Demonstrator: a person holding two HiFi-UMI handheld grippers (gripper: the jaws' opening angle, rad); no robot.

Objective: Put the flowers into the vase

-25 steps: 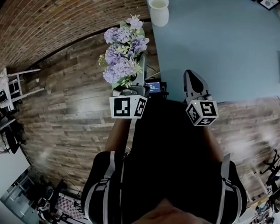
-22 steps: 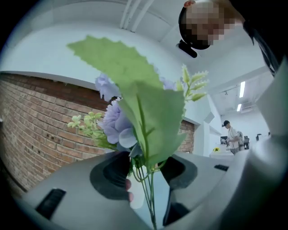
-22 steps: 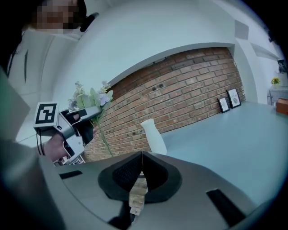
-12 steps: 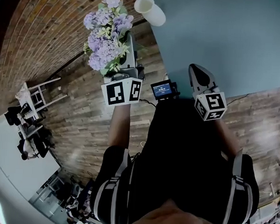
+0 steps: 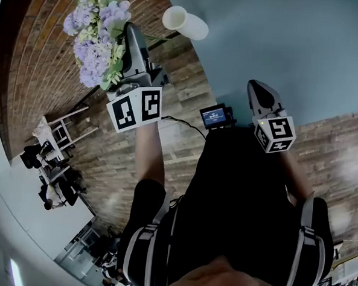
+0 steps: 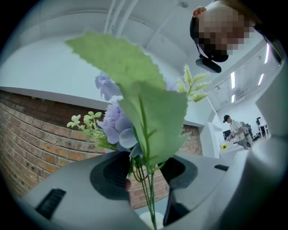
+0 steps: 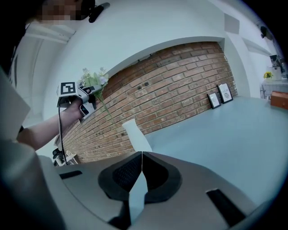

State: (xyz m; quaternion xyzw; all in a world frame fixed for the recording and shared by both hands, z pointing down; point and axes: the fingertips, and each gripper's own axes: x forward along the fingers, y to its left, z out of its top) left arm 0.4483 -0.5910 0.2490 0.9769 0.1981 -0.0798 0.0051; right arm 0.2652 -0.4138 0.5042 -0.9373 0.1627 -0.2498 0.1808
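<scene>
A bunch of purple flowers (image 5: 95,31) with green leaves is held up at the head view's top left, its stems pinched in my left gripper (image 5: 135,52). In the left gripper view the thin green stems (image 6: 145,177) run between the two pads and my left gripper (image 6: 146,170) is shut on them; the blooms (image 6: 118,123) and a big leaf fill the view. The white vase (image 5: 183,22) stands on the blue-grey table (image 5: 293,49), to the right of the flowers and apart from them. My right gripper (image 5: 259,90) hangs over the table's near edge, its jaws shut (image 7: 141,155) and empty, with the vase (image 7: 137,134) ahead of it.
A brick wall (image 7: 180,85) runs behind the table, with two small picture frames (image 7: 219,94) leaning on it. An orange-brown box (image 7: 280,99) sits at the far right. A small screen device (image 5: 216,116) is at the person's waist. Chairs (image 5: 56,129) stand on the wooden floor at left.
My left gripper has carried the flowers upward and to the left in the head view, and the vase now sits to their right. The right gripper has hardly moved.
</scene>
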